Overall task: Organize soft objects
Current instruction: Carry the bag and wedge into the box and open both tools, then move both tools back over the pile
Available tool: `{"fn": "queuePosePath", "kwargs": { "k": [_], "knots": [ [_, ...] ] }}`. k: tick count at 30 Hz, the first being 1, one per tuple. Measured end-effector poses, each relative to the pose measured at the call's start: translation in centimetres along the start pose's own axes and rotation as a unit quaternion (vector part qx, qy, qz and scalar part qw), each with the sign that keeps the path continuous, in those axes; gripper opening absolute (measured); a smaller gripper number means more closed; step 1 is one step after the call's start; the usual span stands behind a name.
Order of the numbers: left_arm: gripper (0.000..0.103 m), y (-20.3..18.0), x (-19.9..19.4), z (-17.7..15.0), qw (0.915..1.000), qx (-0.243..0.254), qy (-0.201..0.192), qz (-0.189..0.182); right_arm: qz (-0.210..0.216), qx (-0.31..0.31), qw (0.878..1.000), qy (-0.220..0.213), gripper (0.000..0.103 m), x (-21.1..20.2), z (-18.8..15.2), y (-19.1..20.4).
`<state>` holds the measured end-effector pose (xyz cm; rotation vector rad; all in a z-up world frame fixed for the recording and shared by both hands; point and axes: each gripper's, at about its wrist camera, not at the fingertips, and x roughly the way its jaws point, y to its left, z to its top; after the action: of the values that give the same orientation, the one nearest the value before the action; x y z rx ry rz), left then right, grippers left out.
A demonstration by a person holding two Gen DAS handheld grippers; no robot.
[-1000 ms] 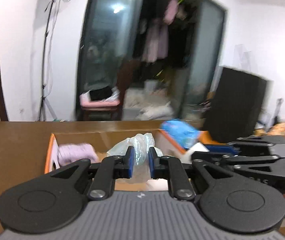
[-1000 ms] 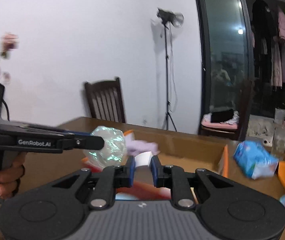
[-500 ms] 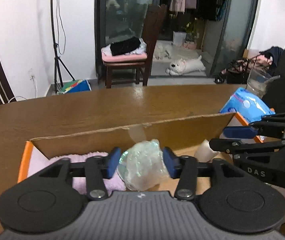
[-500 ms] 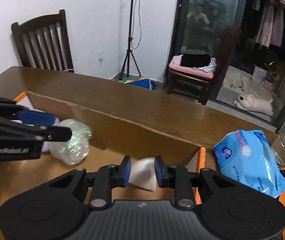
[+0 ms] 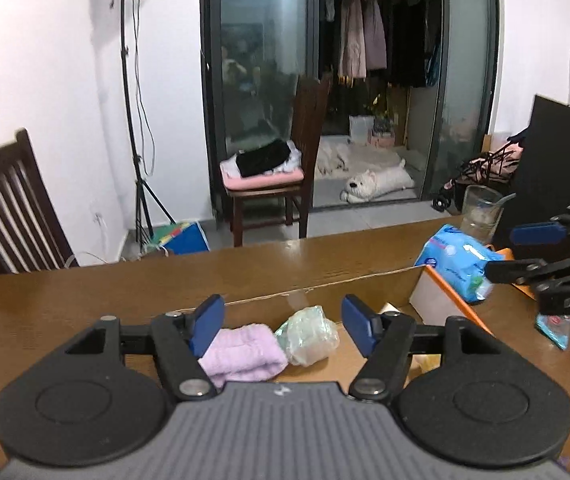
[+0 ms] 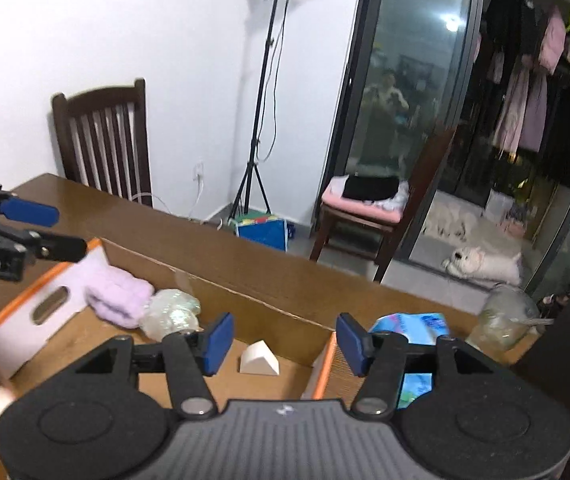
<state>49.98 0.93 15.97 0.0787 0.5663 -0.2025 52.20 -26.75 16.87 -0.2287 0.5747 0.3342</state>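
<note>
An orange-rimmed cardboard box [image 5: 443, 282] [image 6: 41, 276] sits on the brown table. Inside lie a lilac towel [image 5: 241, 354] [image 6: 119, 294], a crinkled clear plastic bag [image 5: 309, 334] [image 6: 171, 314] beside it, and a white wedge-shaped sponge [image 6: 259, 358]. My left gripper [image 5: 283, 320] hovers above the towel and bag, its jaws opening, nothing pressed between them. My right gripper [image 6: 283, 338] hangs over the box's right end above the sponge, jaws opening and empty. Each gripper shows at the edge of the other's view, left gripper [image 6: 41, 230] and right gripper [image 5: 525, 250].
A blue tissue pack [image 5: 461, 262] [image 6: 417, 324] lies on the table right of the box, with a glass [image 5: 481, 212] [image 6: 505, 320] behind it. A small bottle and a packet [image 5: 553, 326] lie at the far right. Dark wooden chairs [image 6: 105, 140] stand beyond the table.
Both grippers opened and let go: the plastic bag left the left jaws and lies by the towel, the sponge left the right jaws and rests in the box. Both pulled back and up.
</note>
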Motion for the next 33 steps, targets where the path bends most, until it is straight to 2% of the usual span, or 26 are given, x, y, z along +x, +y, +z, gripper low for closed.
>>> {"fn": "queuePosePath", "kwargs": {
  "k": [4,8,11,13,18,22,25,29,33],
  "knots": [
    [0.074,-0.5,-5.7,-1.7,0.9998,0.009,-0.021,0.000,-0.004,-0.012,1.000,-0.017,0.064,-5.7,-0.7,0.5],
    [0.075,-1.5,-11.4,-5.9,0.9989,0.003,-0.044,-0.014,0.010,-0.011,0.999,-0.044,0.066,-11.4,-3.7,1.8],
    [0.078,-2.8,-15.2,-10.6,0.9976,-0.001,-0.064,-0.027,0.035,-0.008,0.997,-0.070,0.068,-15.7,-7.2,3.7],
    [0.078,-4.0,-17.5,-14.3,0.9964,0.000,-0.082,-0.019,0.051,-0.009,0.995,-0.090,0.076,-18.3,-10.1,5.4],
    [0.078,-6.4,-21.1,-21.9,0.9954,-0.015,-0.094,0.010,0.081,-0.002,0.989,-0.127,0.080,-23.5,-17.8,9.9],
    [0.078,-6.4,-23.2,-26.3,0.9948,-0.065,-0.079,-0.002,0.103,0.027,0.985,-0.134,0.081,-25.2,-22.8,12.8],
    [0.078,-5.9,-23.8,-28.1,0.9952,-0.076,-0.062,0.008,0.109,0.047,0.986,-0.121,0.081,-25.1,-25.5,14.2],
    [0.078,-5.1,-23.2,-28.6,0.9951,-0.083,-0.052,0.017,0.123,0.052,0.987,-0.091,0.081,-23.8,-26.4,15.2],
    [0.078,-4.2,-21.5,-28.5,0.9946,-0.093,-0.044,0.014,0.128,0.069,0.985,-0.093,0.076,-22.4,-25.6,15.9]
  ]
}}
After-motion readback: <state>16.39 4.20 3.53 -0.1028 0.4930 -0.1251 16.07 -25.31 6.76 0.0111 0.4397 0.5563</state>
